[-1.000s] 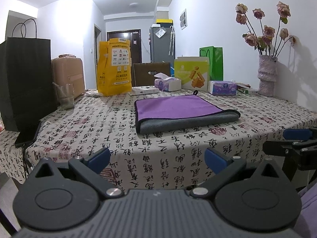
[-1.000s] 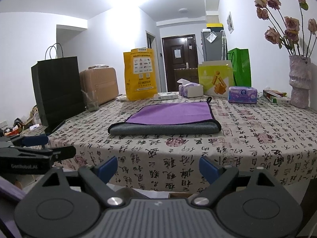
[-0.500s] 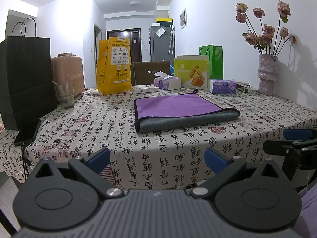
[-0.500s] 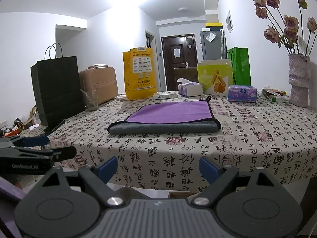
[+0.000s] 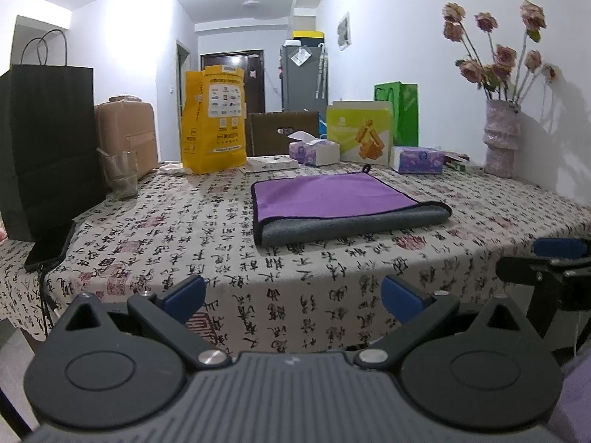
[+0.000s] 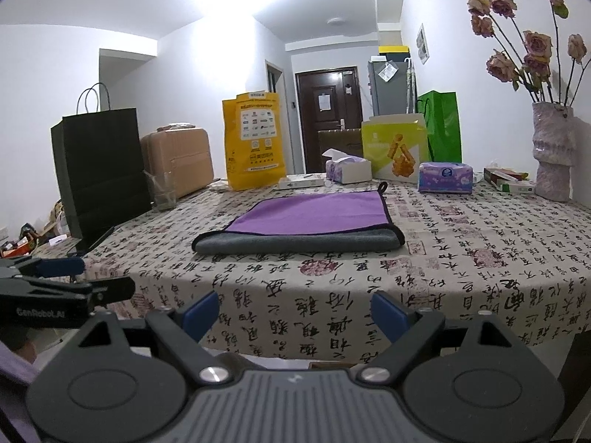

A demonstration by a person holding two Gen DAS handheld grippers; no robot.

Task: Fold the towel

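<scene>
1. Lying flat near the middle of the table (image 5: 155,243), the towel (image 5: 332,199) is folded over, purple face up, with its thick grey fold turned toward the near table edge.
2. A black trim runs round the towel's purple face, and a small black hanging loop (image 6: 382,185) sticks out at its far corner.
3. Both grippers hang short of the near table edge, well apart from the towel: left gripper (image 5: 293,293) with jaws spread wide and gripping nothing, right gripper (image 6: 293,308) likewise wide and bare.
4. Open patterned cloth lies between the grey fold and the near table edge, and on either side of the towel.
5. Along the far edge stand a yellow bag (image 5: 213,118), tissue boxes (image 5: 314,151) and a vase (image 5: 501,140); a black bag (image 5: 44,147) and a glass (image 5: 120,175) crowd the left side.
</scene>
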